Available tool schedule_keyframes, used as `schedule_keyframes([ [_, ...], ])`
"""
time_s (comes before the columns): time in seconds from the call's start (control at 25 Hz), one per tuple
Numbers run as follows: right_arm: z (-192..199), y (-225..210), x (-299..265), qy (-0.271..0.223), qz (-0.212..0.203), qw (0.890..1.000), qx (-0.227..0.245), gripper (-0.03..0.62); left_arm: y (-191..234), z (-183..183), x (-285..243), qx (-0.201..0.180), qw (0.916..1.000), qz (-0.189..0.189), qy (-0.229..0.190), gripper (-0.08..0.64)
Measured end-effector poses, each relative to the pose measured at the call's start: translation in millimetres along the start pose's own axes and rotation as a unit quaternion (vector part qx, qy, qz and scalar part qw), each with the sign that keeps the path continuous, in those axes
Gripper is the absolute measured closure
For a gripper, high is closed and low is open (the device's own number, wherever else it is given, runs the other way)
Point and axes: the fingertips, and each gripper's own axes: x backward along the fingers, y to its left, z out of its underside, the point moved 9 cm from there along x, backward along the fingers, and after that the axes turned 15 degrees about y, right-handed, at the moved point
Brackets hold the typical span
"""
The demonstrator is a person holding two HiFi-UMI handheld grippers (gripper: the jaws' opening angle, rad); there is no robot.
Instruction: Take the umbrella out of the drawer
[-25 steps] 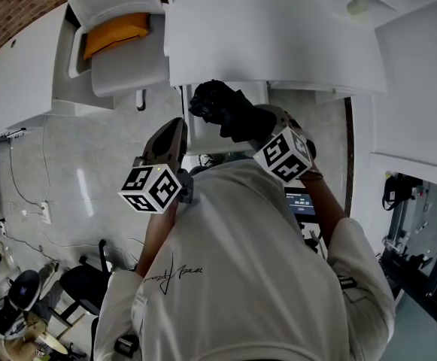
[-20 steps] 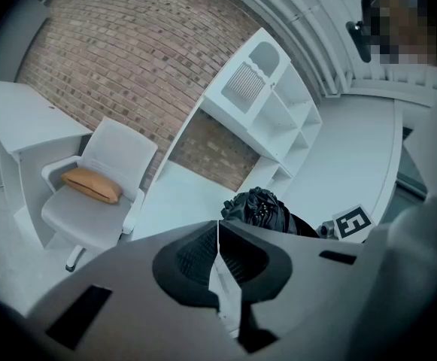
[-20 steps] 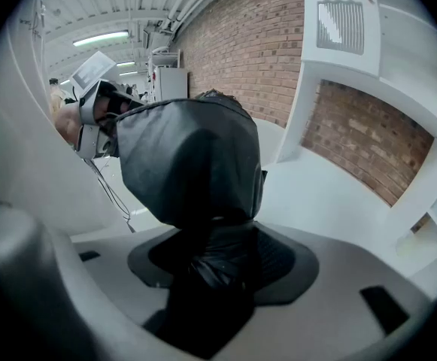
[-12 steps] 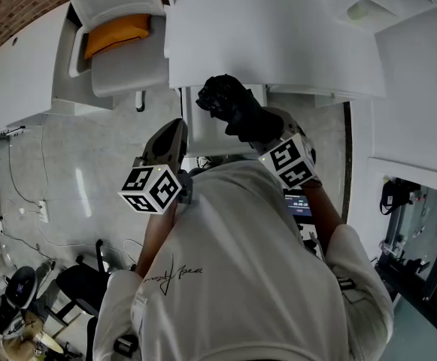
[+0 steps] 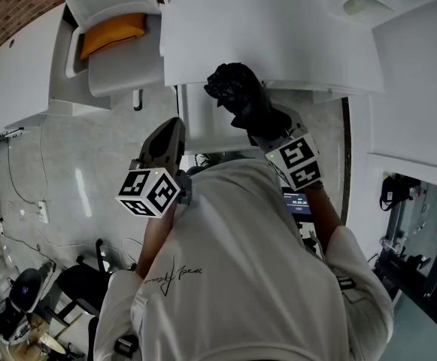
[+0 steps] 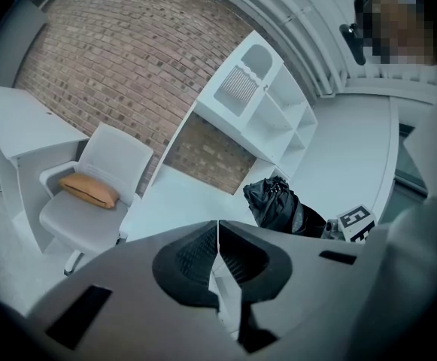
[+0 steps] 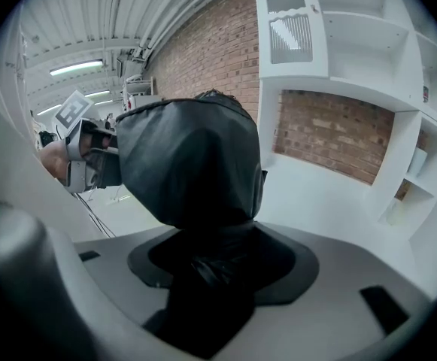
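Umbrella [image 5: 237, 96], black and folded, is clamped in the right gripper [image 5: 263, 124]. The jaws stand wide around the bunched fabric and press on it.

Change over the last second, head view: the bundle has climbed from in front of the white recess under the desk edge, which I take for the drawer [image 5: 203, 122], to lie across the edge of the white desk [image 5: 278, 36]. The gripper's marker cube [image 5: 297, 162] has rolled. I judge the umbrella is clear of the drawer and the removal is all but done. What remains is carrying it off or setting it down.

The left gripper [image 5: 171, 130] hangs by the person's shirt and has hardly shifted.

Views compared:
- Right gripper view: the umbrella [image 7: 188, 164] fills the middle, with fabric squeezed between the jaws. This confirms the grip, which is hidden under the fabric from above.
- Left gripper view: the left gripper's [image 6: 218, 235] jaws are together on nothing. It also shows the umbrella [image 6: 278, 205] side-on, raised against the desk.
- Head view: the only one that shows the recess.

Farther off is an office chair with an orange cushion [image 5: 113, 34]. Beyond it, the brick wall [image 7: 218, 59] and white shelf unit [image 7: 331, 51] show in the right gripper view
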Motion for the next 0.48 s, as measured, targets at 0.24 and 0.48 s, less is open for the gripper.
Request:
schedule_keyframes([
  [0.24, 3, 0, 15, -0.022, -0.001, 0.999, -0.029, 0.348, -8, 0, 7, -0.009, 0.9999, -0.006, -0.010, 0.543],
  [0.48, 6, 4, 33, -0.059, -0.001, 0.997, -0.057, 0.348, -15, -2, 21, -0.015, 0.9991, -0.020, -0.034, 0.543],
])
